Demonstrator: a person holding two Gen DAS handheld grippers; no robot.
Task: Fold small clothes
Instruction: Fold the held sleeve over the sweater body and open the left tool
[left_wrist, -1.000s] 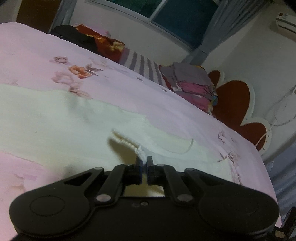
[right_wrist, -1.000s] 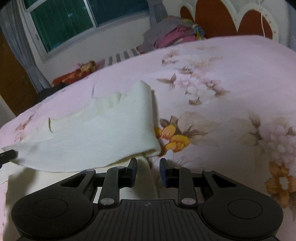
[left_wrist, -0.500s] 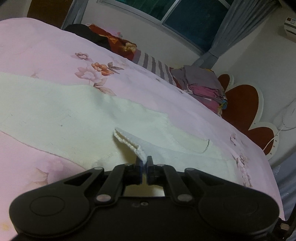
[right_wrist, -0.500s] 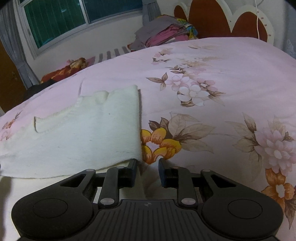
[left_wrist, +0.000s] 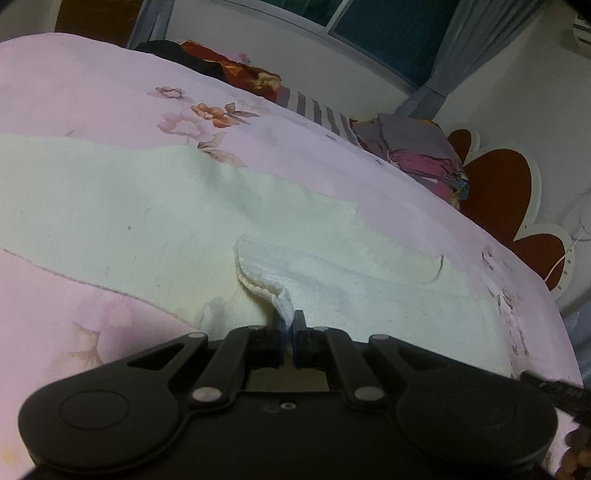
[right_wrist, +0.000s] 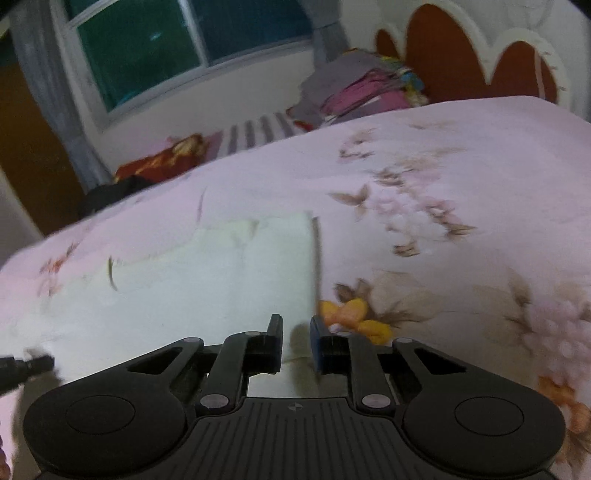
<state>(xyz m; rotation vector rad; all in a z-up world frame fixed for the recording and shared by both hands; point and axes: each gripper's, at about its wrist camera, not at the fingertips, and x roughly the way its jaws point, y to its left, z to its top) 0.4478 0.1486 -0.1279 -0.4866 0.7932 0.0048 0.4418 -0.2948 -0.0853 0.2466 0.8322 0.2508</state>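
**Cream garment lowered flat onto the bed**

The left gripper (left_wrist: 287, 325) is pinching a ribbed corner of the cream garment (left_wrist: 155, 221), jaws clamped tight on it, and has been sinking closer to the bedspread (left_wrist: 92, 92) over the last second. The right gripper (right_wrist: 296, 334) is closing, its jaws narrower than before, with the garment's edge lying between them but not yet pressed. The raised fold seen a second ago is now lying flat. Folded clothes (right_wrist: 362, 88) are sitting by the headboard (right_wrist: 517, 66).
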